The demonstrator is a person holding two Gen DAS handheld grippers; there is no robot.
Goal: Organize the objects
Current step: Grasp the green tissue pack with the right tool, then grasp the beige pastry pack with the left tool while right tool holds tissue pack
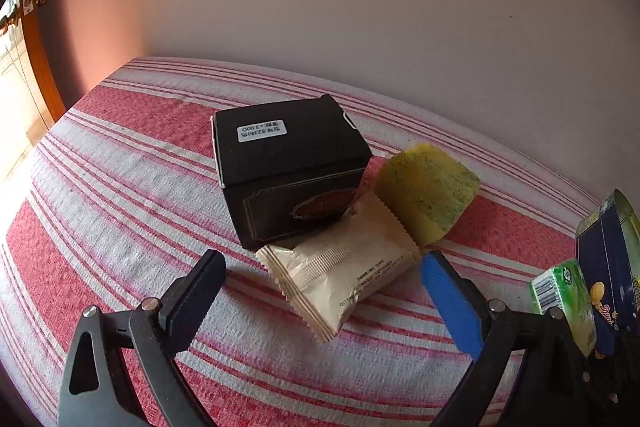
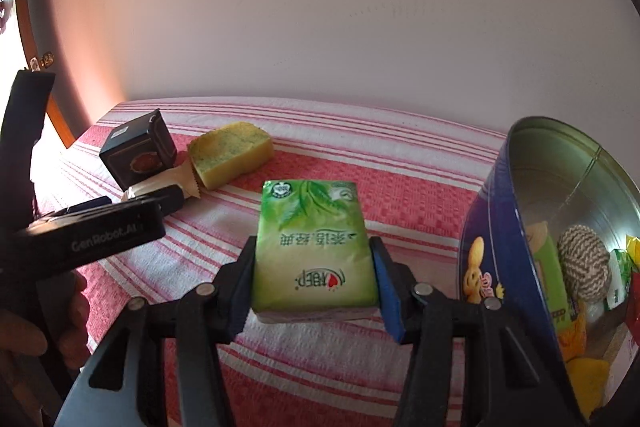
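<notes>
Striped cloth (image 2: 320, 155) bears a blue tin (image 2: 496, 227) (partly filled); black box (image 1: 288, 167), sponge (image 1: 428, 191) and beige packet (image 1: 344, 275) are left outside. Green tissue pack (image 2: 316, 251) is clamped by the right gripper (image 2: 316, 287); left gripper (image 1: 320, 291) is spread apart.

Both wrist views look down close, sharing the black box (image 1: 290, 167).
</notes>
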